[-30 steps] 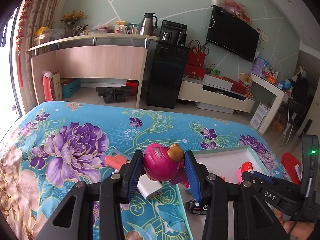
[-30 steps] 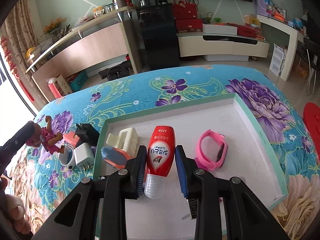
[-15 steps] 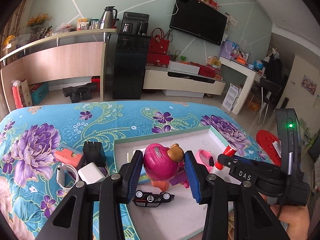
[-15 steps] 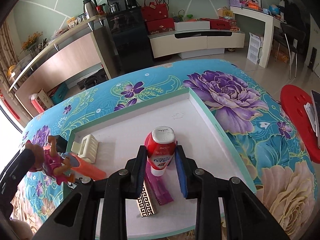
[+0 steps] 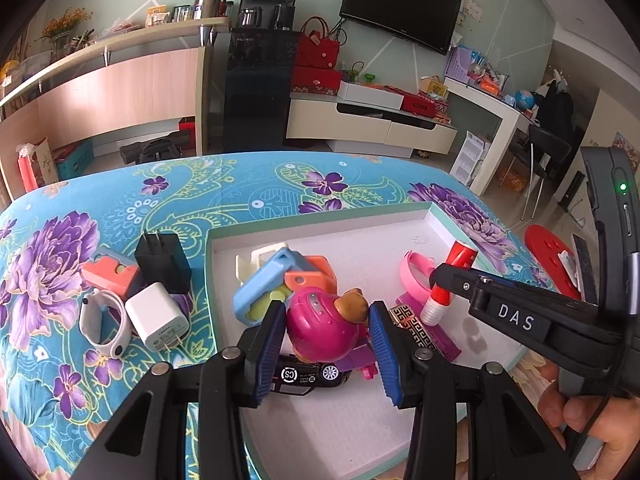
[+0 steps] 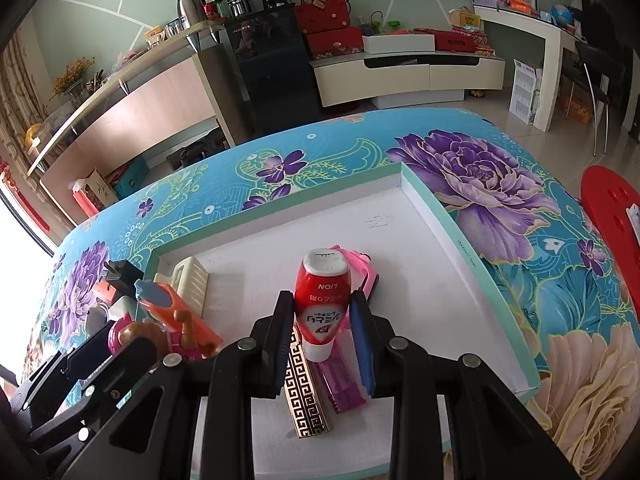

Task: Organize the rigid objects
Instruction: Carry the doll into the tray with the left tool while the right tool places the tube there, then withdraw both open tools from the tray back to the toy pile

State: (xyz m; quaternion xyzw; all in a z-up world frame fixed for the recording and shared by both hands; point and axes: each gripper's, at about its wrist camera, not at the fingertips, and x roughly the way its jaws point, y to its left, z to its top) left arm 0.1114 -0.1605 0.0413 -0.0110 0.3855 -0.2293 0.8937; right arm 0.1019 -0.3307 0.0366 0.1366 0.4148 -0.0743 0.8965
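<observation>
1. The doll (image 5: pixel 322 326), pink helmet and all, is clamped in the left gripper (image 5: pixel 327 350) jaws. A second ago it hung over the bedspread; now it's above the white tray (image 5: pixel 360 420), right over a toy car (image 5: pixel 308 374).
2. The right gripper (image 6: pixel 322 340) jaws are closed on the red tube (image 6: pixel 322 304), which went from lying flat to standing up, cap down.
3. So both look about ready to be set down. The chargers (image 5: pixel 160 296) and watch (image 5: pixel 106 322) on the bed are left to do.

"DAS" on right hand-held gripper (image 5: pixel 440 280); "LION" on red tube (image 6: pixel 322 300).
</observation>
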